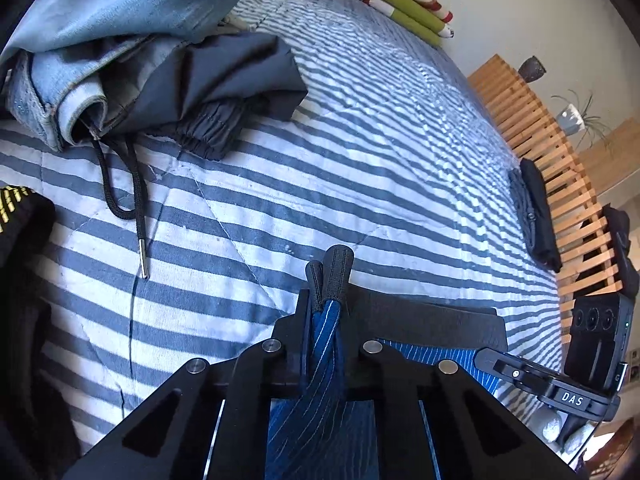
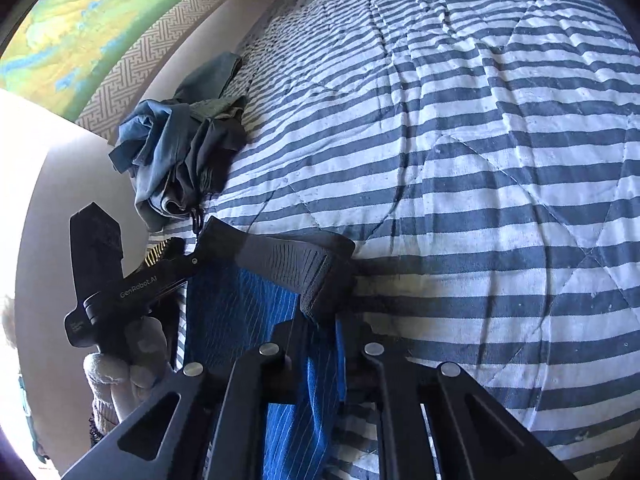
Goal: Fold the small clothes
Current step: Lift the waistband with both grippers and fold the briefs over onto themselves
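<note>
Blue pinstriped cotton garment with a wide black elastic waistband [image 1: 320, 360] is held up over the near edge of the bed's blue-and-white striped quilt [image 1: 360, 128], stretched between both tongs. Waistband runs across the top, blue cloth hangs below it.

Left tongs [image 1: 331, 270]: pressed together, pinching a bunched twist of the garment at one waistband end; fingertips point out over the quilt. In the right wrist view its body sits left of the garment, held by a gloved hand [image 2: 132, 360].

Right tongs [image 2: 326, 300]: closed on the other waistband end, band folded over between the fingers, blue cloth trailing down between them.

Heap of light-blue denim and dark grey drawstring clothes [image 1: 132, 60] lies further up the bed, apart from the garment. Folded dark clothes [image 1: 538, 216] sit at the far edge by the wooden slats [image 1: 560, 152].
</note>
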`<state>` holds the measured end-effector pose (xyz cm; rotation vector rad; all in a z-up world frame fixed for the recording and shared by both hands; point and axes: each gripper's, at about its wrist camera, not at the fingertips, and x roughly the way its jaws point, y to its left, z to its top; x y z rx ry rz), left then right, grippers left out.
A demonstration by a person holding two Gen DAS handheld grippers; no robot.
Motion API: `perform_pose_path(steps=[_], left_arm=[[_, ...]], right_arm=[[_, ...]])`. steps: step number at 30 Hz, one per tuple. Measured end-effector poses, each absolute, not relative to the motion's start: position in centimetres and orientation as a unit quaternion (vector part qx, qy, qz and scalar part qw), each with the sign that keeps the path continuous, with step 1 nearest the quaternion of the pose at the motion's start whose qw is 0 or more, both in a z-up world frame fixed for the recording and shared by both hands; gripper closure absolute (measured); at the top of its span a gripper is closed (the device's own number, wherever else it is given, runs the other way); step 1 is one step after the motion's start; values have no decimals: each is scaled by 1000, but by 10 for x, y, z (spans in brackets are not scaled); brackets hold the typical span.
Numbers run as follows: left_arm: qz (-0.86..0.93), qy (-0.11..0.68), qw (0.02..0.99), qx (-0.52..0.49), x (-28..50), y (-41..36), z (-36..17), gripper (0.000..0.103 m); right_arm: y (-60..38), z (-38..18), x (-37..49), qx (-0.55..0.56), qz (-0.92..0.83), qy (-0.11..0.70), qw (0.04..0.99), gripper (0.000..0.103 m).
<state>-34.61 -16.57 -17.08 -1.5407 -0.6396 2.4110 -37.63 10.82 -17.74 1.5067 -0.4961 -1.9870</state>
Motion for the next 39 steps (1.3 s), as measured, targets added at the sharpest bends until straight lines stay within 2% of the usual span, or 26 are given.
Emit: perform_pose_path(steps=[11, 22, 29, 35, 39], left_arm=[[866, -204, 153, -430, -280, -152, -58, 94], [897, -168, 212, -349, -212, -107, 53, 94], [890, -151, 232, -361, -207, -67, 66, 94], [877, -162, 230, -389, -249, -38, 45, 94], [888, -157, 222, -372, -275, -22, 50, 94]], right_arm=[[131, -81, -327, 482, -802, -147, 320, 95], [177, 21, -262, 374, -863, -107, 323, 95], [206, 40, -252, 360, -879, -87, 300, 95], [225, 21, -287, 377, -882, -88, 270, 96], [228, 32, -308, 343, -903, -60, 251, 96]])
